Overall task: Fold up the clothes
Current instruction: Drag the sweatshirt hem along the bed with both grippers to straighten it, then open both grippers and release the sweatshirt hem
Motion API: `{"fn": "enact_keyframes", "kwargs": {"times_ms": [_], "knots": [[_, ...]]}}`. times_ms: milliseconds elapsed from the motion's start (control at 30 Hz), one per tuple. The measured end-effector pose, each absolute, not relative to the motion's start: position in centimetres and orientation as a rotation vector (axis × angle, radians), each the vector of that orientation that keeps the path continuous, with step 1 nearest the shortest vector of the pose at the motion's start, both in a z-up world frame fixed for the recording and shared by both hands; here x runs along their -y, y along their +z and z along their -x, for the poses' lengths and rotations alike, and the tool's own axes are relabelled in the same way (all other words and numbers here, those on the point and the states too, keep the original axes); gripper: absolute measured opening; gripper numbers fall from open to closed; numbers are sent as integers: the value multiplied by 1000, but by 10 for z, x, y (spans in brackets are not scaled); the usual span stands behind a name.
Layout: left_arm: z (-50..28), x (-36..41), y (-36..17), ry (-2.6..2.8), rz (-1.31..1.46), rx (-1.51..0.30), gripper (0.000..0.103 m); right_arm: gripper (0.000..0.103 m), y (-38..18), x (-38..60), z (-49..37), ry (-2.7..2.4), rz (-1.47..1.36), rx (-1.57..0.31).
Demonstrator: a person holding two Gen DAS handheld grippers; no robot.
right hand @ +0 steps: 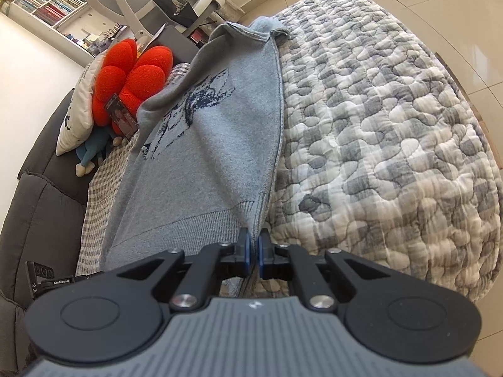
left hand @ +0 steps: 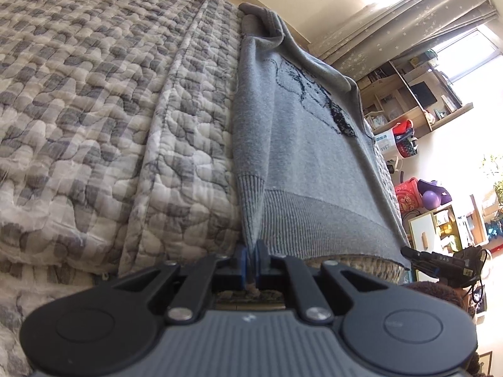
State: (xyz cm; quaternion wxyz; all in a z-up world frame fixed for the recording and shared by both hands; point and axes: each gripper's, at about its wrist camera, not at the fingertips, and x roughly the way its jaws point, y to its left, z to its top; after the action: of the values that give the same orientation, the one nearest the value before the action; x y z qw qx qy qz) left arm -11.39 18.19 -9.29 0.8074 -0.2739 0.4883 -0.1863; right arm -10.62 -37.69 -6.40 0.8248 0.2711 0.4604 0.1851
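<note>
Across the quilt (left hand: 94, 119), both the left gripper (left hand: 251, 259) and right gripper (right hand: 254, 251) pinch the sweater (left hand: 298, 144) hem corners, its length running straight away.

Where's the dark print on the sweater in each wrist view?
Left wrist: print sits upper right of centre, near the sweater's far edge.
Right wrist: print sits upper left of centre.
Shared landmark: the sweater's ribbed hem, just ahead of both grippers.

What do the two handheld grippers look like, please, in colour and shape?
Both the left gripper and the right gripper look alike: black linkage arms with silver rivets, blue pads on the fingers, round black discs beside a ribbed grey body.
</note>
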Motion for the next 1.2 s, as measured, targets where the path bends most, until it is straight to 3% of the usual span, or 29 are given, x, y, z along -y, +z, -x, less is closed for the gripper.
{"fn": "enact_keyframes", "kwargs": {"times_ms": [333,633,1000,1100,1200], "knots": [[110,-173,-97,-386,497,-1059,5,7,-71,371,103,384,-508,-1005],[125,-176,-84,-452,520,-1023,4,6,-48,376,113,421,-520,-913],[114,-171,-100,-405,462,-1066,5,7,-74,368,101,373,-488,-1008],[113,-171,-94,-431,434,-1089,7,15,-69,369,99,387,-481,-1019],[111,-173,-88,-444,406,-1107,23,16,-63,368,95,391,-456,-1030]]}}
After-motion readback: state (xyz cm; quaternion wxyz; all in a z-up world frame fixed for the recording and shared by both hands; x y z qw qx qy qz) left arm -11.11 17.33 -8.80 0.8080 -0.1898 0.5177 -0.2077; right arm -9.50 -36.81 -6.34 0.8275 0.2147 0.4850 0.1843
